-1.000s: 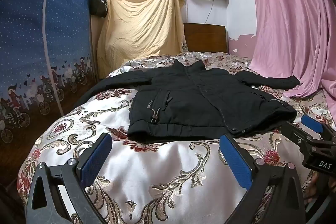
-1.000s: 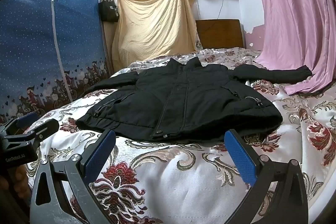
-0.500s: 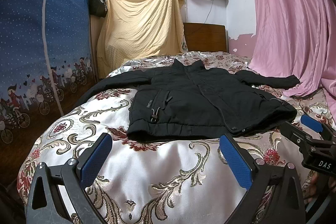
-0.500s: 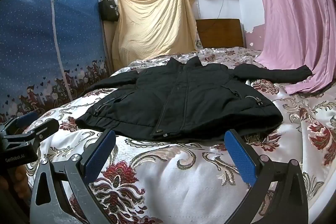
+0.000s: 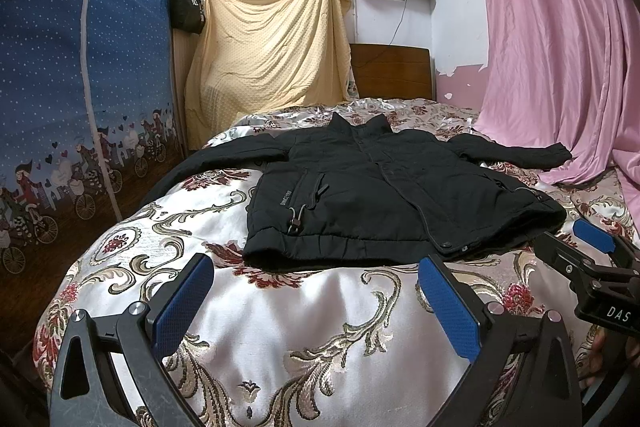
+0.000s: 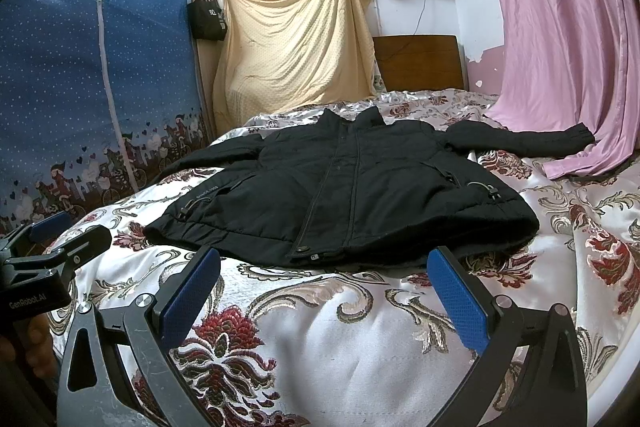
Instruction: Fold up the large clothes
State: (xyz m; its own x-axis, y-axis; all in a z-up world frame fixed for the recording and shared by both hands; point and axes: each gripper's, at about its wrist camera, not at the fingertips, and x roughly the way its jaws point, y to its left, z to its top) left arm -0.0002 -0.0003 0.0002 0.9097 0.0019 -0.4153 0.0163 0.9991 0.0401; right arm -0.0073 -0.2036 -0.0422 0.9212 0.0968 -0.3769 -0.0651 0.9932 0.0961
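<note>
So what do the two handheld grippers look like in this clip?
Both match: the left gripper and right gripper have black metal frames with silver screws and fingers faced with textured blue pads. White lettering reads "GenRobot.AI" on the left and "DAS" on the right.

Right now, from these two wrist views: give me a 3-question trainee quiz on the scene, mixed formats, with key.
1. True or false: the black jacket lies spread flat on the bed cover with both sleeves out to the sides.
2. Multiple choice: the left gripper is A) shut on the hem, B) open and short of the jacket, C) shut on a sleeve.
3. Fill in: the cuff of the sleeve on the right gripper's side ends beside the ____ curtain.

Key: 1 true; 2 B; 3 pink.
</note>
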